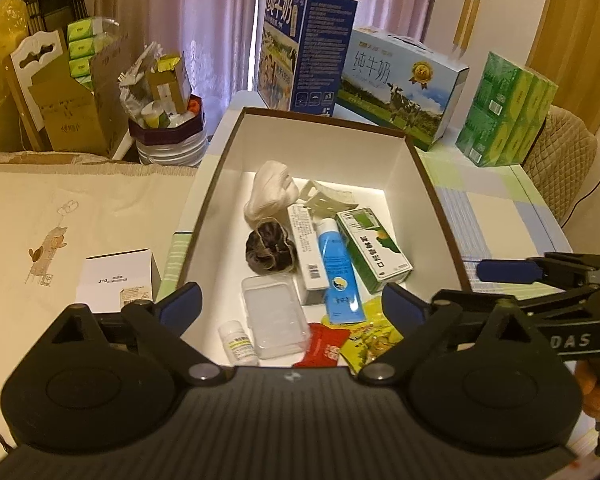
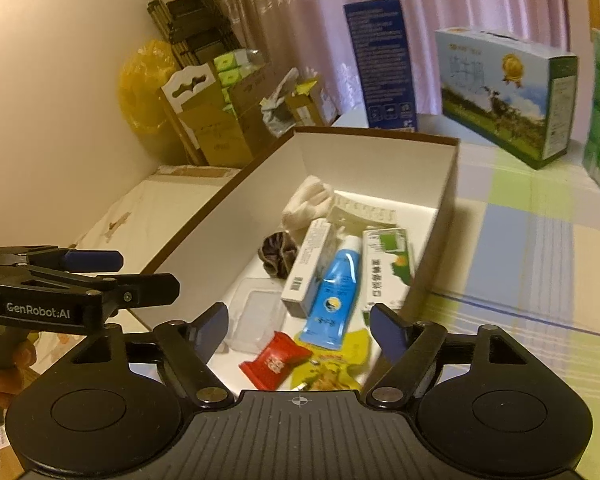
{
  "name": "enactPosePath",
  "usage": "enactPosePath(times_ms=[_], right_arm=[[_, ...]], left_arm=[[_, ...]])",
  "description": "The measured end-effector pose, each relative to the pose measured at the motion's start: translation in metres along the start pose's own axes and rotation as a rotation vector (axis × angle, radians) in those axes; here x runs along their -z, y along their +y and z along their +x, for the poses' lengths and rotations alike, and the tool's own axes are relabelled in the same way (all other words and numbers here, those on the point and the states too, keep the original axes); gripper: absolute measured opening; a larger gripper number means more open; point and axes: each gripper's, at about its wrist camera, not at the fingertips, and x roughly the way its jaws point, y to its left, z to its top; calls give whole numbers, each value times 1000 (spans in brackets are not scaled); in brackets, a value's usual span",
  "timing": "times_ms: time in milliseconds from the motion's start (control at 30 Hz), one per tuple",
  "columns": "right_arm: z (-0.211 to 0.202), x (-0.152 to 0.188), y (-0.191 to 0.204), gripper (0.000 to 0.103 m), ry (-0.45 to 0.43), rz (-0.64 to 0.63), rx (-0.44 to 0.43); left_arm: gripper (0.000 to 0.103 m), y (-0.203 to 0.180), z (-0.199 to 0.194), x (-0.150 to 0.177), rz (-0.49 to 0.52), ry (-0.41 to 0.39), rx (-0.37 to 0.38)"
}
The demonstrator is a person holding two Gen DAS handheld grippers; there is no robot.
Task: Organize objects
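Observation:
An open white box [image 1: 420,168] with a brown rim holds several items: a white cloth [image 1: 270,192], a dark scrunchie [image 1: 270,250], a blue tube [image 1: 338,276], a green-white medicine box [image 1: 374,248], a clear case [image 1: 274,316], a small white bottle [image 1: 238,342], a red packet [image 1: 324,346] and a yellow packet [image 1: 372,340]. My left gripper [image 1: 292,304] hovers open over the box's near end, holding nothing. My right gripper [image 2: 300,322] is open too, above the red packet [image 2: 276,360] and the blue tube [image 2: 334,292]. Both are empty.
A small white carton [image 1: 116,276] lies on the cream cloth left of the box. Behind the box stand two milk cartons [image 1: 400,84] and a green tissue pack [image 1: 504,108]. Cardboard boxes [image 1: 76,108] and a full bin [image 1: 168,136] sit at back left.

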Motion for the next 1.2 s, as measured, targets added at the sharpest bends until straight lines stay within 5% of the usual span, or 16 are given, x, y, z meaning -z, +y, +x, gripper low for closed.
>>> enactPosePath(times_ms=[233,1200], right_arm=[[-39,26,-20,78,-2,9,16],[-212,145,-105,78,-3,87,184]], left_arm=[[102,-32,-8,18,-6,0,-19],[102,-204,-66,126,20,69,38]])
